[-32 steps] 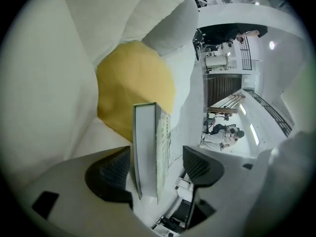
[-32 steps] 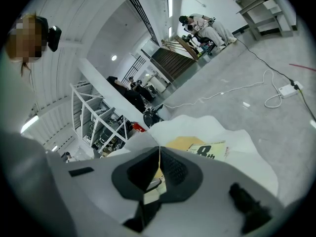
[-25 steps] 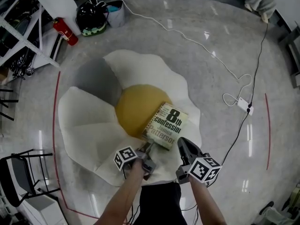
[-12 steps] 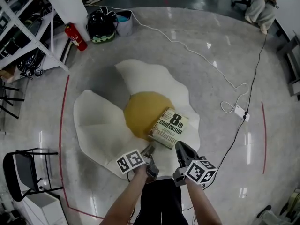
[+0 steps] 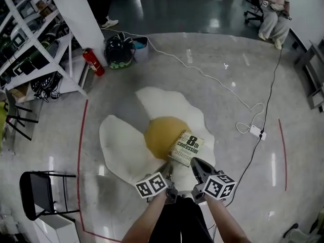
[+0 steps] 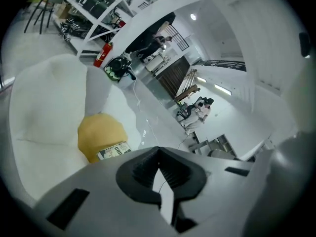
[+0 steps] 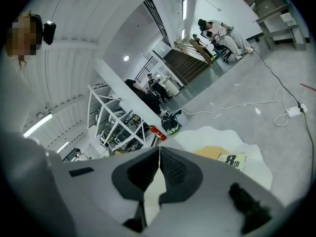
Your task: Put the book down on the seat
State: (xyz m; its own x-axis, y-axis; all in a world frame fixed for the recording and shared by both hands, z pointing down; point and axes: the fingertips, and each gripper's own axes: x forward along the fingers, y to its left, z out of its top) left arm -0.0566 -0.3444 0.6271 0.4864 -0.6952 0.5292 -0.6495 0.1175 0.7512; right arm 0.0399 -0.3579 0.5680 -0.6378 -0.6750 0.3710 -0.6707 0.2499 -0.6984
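Observation:
The book (image 5: pixel 187 148), pale green with black print, lies flat on the egg-shaped seat (image 5: pixel 121 146), half on its yellow middle cushion (image 5: pixel 163 134) and half on the white edge. My left gripper (image 5: pixel 170 172) is shut and empty, a little short of the book's near-left corner. Shut and empty too, my right gripper (image 5: pixel 195 164) points at the book's near edge without touching it. The left gripper view has the left gripper (image 6: pixel 158 150) closed, with the book (image 6: pixel 112 151) beyond. The right gripper view has the right gripper (image 7: pixel 159 149) closed, the book (image 7: pixel 232 160) ahead.
A red fire extinguisher (image 5: pixel 93 62) and a dark helmet bag (image 5: pixel 120 52) stand by a white rack (image 5: pixel 35 49) at the far left. A black folding chair (image 5: pixel 38 189) is near left. A white cable and power strip (image 5: pixel 254 131) lie to the right. A seated person (image 5: pixel 271 4) is far off.
The view has risen and pulled back, so the seat and book look smaller. Both grippers have drawn back from the book, the left one away from its near corner.

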